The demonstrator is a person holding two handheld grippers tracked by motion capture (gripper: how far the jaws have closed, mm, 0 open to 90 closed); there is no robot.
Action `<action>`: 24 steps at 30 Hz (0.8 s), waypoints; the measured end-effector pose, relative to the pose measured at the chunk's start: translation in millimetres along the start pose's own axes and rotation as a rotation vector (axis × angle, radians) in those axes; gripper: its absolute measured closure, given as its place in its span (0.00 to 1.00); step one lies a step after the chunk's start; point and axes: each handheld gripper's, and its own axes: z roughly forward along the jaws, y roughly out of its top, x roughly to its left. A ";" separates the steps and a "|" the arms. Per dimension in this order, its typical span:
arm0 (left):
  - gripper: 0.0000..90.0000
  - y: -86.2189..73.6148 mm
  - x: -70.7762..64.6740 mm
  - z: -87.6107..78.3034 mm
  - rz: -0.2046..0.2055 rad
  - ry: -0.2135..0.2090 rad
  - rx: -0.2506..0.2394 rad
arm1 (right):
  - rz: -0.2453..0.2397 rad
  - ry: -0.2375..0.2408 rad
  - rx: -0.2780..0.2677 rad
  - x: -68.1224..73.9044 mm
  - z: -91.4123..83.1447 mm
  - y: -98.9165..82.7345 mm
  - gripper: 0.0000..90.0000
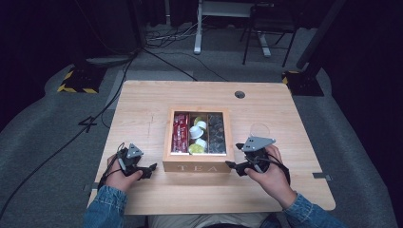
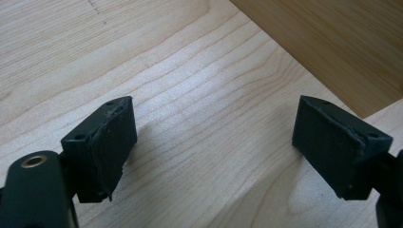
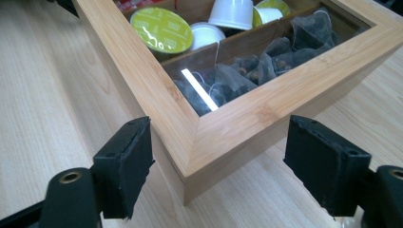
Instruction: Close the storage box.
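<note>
Closing or seating the lid of the wooden tea box [image 1: 198,166], judging by the right gripper [image 3: 216,166] straddling the near right corner of the glass-paned lid with jaws spread wide, pads clear of the wood on both sides, nothing gripped. Worth approaching that corner squarely, taking the lid frame rather than the box wall below, and keeping the pull or press gentle so the box stays put on the table [image 1: 142,109]. Left gripper [image 2: 214,147] also wide and empty, low at the lower left of the high view, beside the box's left wall and pointed at bare tabletop; well placed for bracing the box side against sliding. Box sitting at the centre of the high view, "TEA" lettered on its front face, light bamboo-like frame mitred at the corners. Through the pane: red sachets [image 1: 180,133] in the left compartment, white and green-topped capsules [image 3: 161,29] in the middle one, dark pyramid tea bags [image 3: 237,78] in the right one. Unclear from these views whether the lid lies fully flush.
</note>
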 end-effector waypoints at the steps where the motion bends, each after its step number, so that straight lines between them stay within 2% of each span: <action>1: 0.17 0.1 0.1 -0.2 0.000 -0.001 0.003 | 0.008 0.012 -0.007 -0.9 -0.4 0.6 0.27; 5: 0.17 -0.1 0.3 -0.2 -0.001 -0.003 0.000 | 0.037 0.047 -0.039 -5.4 -5.0 3.6 0.26; 10: 0.17 -0.8 2.7 -0.9 0.008 -0.022 -0.003 | 0.086 0.071 -0.094 -20.5 -25.1 9.1 0.24; 12: 0.17 -1.1 2.6 -1.4 0.018 -0.018 0.002 | 0.108 0.063 -0.109 -29.3 -34.3 8.8 0.23; 14: 0.17 -1.4 2.8 -1.6 0.013 -0.021 0.001 | 0.103 0.053 -0.106 -37.0 -42.2 7.2 0.21; 17: 0.17 -2.0 3.3 -1.9 0.018 -0.024 0.002 | 0.132 0.028 -0.115 -50.6 -57.1 2.3 0.18; 21: 0.16 -2.1 4.5 -2.2 0.026 -0.031 0.003 | 0.158 0.023 -0.109 -62.3 -69.6 -5.3 0.17; 24: 0.16 -2.3 5.8 -2.6 0.013 -0.041 0.000 | 0.183 -0.013 -0.103 -73.3 -78.5 -14.7 0.17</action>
